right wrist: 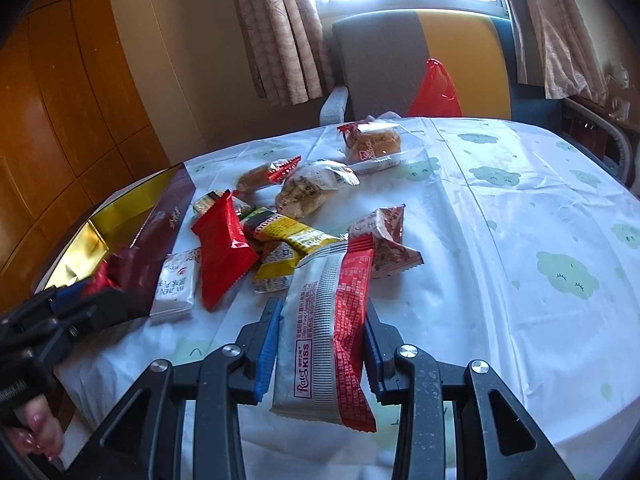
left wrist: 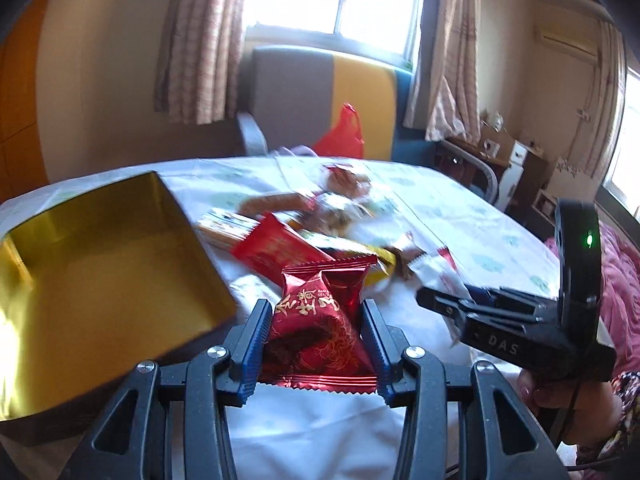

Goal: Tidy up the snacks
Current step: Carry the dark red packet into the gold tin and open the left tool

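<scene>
The left gripper (left wrist: pixel 316 320) clamps a dark red foil snack packet (left wrist: pixel 322 332) beside the gold-lined box (left wrist: pixel 120 248) at the worktop's left edge. The right gripper (right wrist: pixel 322 344) grips a white-and-red wafer packet (right wrist: pixel 328 344)

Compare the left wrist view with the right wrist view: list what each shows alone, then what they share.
Left wrist view only: the dark red foil packet squeezed in the left tool, and the gold floor of the open box.

Right wrist view only: the white-and-red Rater Kiss packet pinched in the right tool, and a bun in clear wrap at the table's far side.

Both: the snack pile, the cloud-print tablecloth, the red bag.
</scene>
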{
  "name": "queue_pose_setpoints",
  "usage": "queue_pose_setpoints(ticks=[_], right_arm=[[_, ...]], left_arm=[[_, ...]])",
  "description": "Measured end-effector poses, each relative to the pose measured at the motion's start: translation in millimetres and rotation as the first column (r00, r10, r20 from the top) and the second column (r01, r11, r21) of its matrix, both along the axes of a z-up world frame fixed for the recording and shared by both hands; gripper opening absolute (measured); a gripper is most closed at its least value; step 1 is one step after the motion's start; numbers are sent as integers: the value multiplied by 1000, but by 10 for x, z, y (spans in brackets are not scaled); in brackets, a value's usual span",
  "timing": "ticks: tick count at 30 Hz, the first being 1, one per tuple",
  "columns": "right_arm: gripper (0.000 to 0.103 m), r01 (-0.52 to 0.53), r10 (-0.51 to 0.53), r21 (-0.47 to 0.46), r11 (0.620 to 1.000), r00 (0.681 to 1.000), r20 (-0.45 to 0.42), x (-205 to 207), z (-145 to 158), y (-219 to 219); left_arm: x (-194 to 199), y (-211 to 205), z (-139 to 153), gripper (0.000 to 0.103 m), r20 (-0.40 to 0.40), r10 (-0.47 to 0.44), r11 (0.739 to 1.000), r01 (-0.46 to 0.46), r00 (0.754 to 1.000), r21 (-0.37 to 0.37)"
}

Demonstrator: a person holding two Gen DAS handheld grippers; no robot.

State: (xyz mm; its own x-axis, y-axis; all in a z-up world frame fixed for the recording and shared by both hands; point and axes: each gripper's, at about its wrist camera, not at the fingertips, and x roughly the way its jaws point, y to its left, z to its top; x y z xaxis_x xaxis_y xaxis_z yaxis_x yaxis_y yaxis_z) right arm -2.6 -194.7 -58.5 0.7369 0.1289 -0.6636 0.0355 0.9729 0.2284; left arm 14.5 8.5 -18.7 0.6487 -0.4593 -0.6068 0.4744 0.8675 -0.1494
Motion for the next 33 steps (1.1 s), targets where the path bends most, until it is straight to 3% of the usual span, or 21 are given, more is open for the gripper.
queue_pose_setpoints(ticks=[9, 19, 24, 33], right_arm=[[38, -28, 29, -7, 1000, 999, 26, -26, 104, 116], [38, -97, 95, 25, 995, 993, 72, 17, 340, 392], [38, -144, 141, 28, 989, 985, 98, 104, 453, 604], [38, -217, 213, 23, 976, 970, 121, 291, 584, 981]], left_arm=[[118, 716, 183, 46, 31, 187, 982, -187, 982, 3], [346, 1426, 48, 46, -23, 406, 912, -403, 914, 78], [370, 1588, -29, 46, -24, 468, 878, -462, 883, 123], [386, 1785, -142, 46, -47, 525, 841, -509, 850, 183]])
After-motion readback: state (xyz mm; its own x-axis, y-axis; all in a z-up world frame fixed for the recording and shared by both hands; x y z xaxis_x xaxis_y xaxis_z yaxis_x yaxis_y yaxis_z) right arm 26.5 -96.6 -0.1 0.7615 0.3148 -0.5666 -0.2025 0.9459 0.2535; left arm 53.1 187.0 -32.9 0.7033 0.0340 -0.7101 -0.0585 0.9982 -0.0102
